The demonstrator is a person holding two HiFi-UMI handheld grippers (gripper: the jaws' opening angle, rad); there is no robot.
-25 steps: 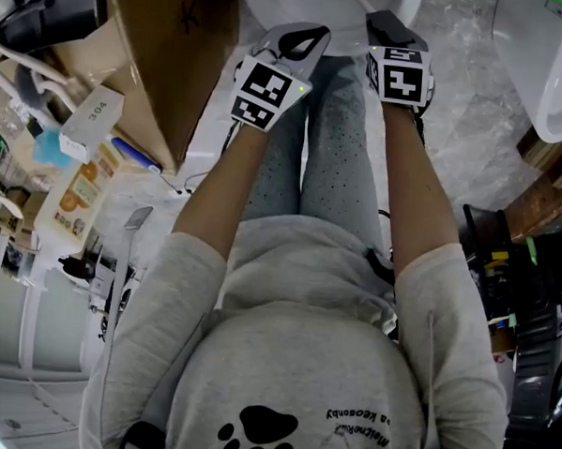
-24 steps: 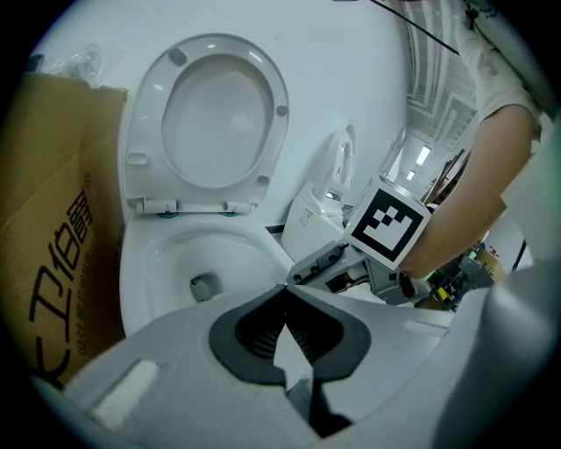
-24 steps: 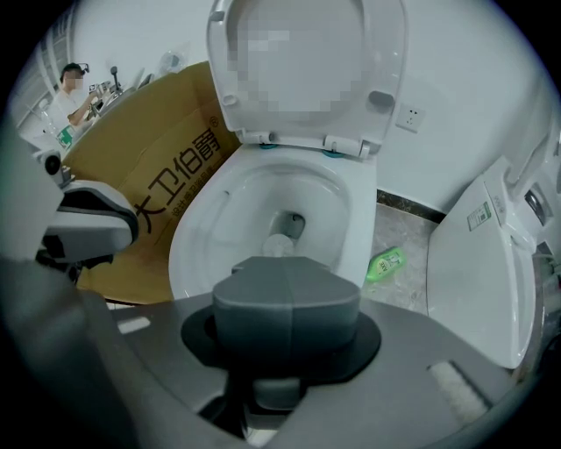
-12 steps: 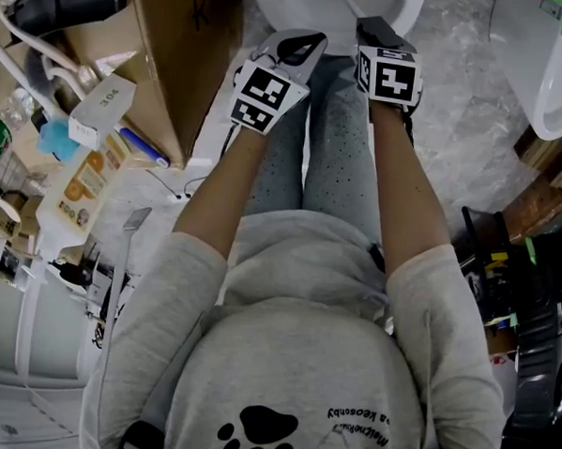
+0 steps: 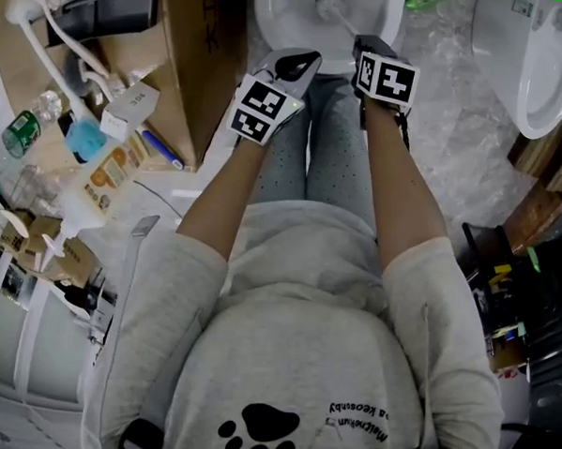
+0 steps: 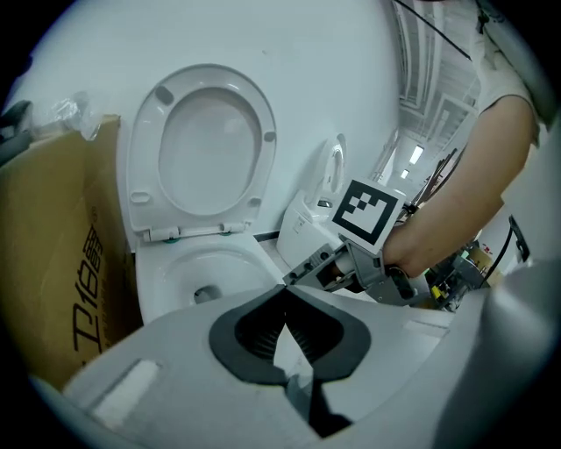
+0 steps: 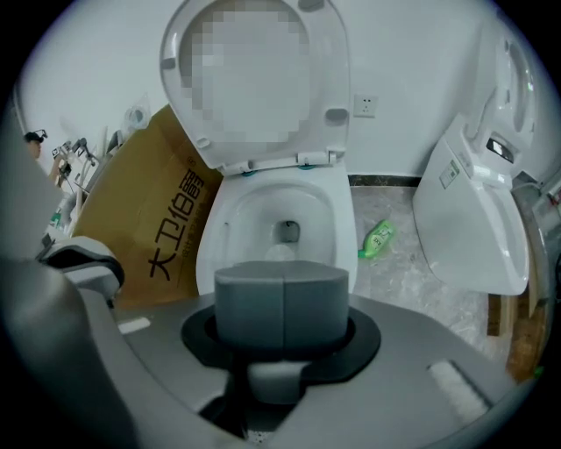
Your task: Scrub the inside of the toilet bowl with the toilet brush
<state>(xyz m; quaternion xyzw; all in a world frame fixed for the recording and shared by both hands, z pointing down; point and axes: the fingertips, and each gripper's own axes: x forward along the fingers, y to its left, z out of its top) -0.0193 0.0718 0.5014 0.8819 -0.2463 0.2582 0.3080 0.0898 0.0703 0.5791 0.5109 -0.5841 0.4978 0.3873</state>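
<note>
The white toilet bowl (image 5: 277, 26) (image 6: 175, 263) (image 7: 232, 219) stands open in front of me, seat and lid (image 6: 206, 145) raised. In the head view my right gripper (image 5: 366, 40) sits at the bowl's near rim. A thin handle runs from it to the toilet brush head (image 5: 324, 3) inside the bowl. In the right gripper view the pads (image 7: 250, 302) are pressed together and hide the handle, with a pale brush head (image 7: 279, 254) just beyond them. My left gripper (image 5: 309, 56) (image 6: 285, 294) hangs beside it, tips touching, empty. It sees the right gripper (image 6: 294, 279).
A brown cardboard box (image 5: 192, 45) (image 7: 149, 228) stands tight against the bowl's left side. A green bottle (image 7: 379, 237) lies on the floor to the right. A second white toilet (image 5: 543, 64) (image 7: 473, 228) stands further right. Bottles and cartons (image 5: 86, 171) clutter the left.
Both grippers have edged forward toward the bowl. More of the bowl and the brush head now shows at the top of the head view.
</note>
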